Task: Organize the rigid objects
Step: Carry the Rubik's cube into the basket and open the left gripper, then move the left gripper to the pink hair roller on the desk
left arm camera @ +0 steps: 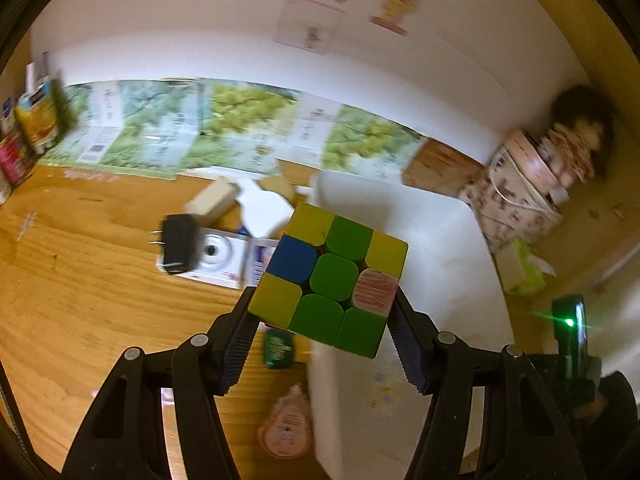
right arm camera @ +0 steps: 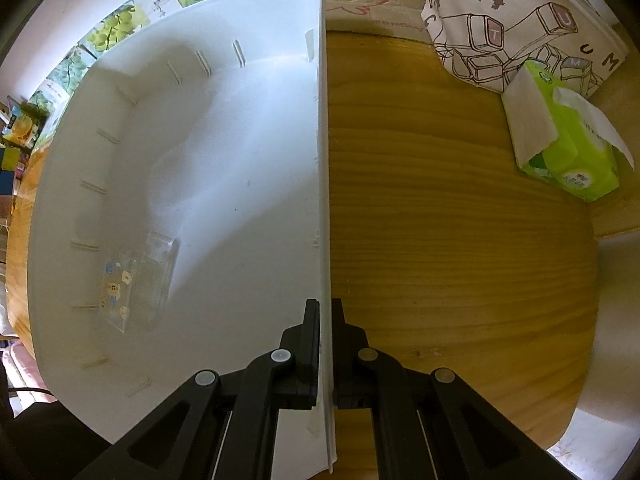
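My left gripper [left arm camera: 324, 316] has its jaws clamped on the puzzle cube [left arm camera: 330, 280], pads pressing its two sides, the cube lifted clear of the wooden table [left arm camera: 80, 280] and tilted, a mostly green and yellow face toward the camera with one blue square and one worn pink one. Just under it I see a small dark green item [left arm camera: 278, 348] and a pink round packet [left arm camera: 286, 428] lying beside the white bin [left arm camera: 440, 240], whose near edge sits right below the cube. Farther out on the table there's a black plug adapter [left arm camera: 180, 244] on a white box [left arm camera: 220, 260], then blurred pale blocks. Over on my right gripper [right arm camera: 326, 320], jaws are pinched together on the bin's thin straight wall, one finger inside, one outside. Inside the bin lies a clear case [right arm camera: 138, 284] with little flower stickers. Beyond, a green tissue pack [right arm camera: 568, 148] and a printed cloth bag [right arm camera: 500, 20].
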Demonstrator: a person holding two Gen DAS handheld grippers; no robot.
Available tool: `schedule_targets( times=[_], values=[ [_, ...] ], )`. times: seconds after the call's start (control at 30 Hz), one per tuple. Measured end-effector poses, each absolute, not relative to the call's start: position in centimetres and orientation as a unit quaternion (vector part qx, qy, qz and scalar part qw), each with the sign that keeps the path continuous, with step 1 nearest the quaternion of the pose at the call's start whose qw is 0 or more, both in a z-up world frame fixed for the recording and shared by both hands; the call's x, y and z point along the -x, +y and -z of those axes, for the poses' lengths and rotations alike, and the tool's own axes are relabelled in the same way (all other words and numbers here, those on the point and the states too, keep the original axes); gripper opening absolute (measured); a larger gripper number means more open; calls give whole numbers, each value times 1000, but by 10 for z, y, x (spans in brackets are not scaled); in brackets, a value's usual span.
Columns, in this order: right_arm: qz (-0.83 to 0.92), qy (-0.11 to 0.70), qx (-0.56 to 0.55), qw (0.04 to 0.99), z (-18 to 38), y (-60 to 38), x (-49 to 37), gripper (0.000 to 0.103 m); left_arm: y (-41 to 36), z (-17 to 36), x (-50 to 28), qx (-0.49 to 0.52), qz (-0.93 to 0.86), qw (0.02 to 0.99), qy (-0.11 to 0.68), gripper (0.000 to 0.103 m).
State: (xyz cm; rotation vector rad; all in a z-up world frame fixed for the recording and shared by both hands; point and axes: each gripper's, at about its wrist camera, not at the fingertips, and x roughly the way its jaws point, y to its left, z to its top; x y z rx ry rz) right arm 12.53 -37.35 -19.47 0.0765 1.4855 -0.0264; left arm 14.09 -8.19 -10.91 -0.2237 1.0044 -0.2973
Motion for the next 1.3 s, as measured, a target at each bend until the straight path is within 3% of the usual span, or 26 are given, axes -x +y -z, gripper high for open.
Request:
schedule_targets(
  times=[0.5, 0.87, 1.0, 1.3],
  values=[
    [15, 677, -37, 735, 191, -379, -125, 4, -154, 113, -130, 44, 235, 825, 512, 67],
    [15, 677, -37, 735, 190, -383, -126, 5, -166, 120, -126, 26, 234, 812, 534, 67],
    [16, 678, -35, 734, 189, -386, -125, 5, -159, 113, -124, 38, 225, 823, 520, 83],
    [19, 677, -31, 735, 192, -370, -128, 5, -124, 103, -120, 72, 155, 847, 503, 84]
  ],
)
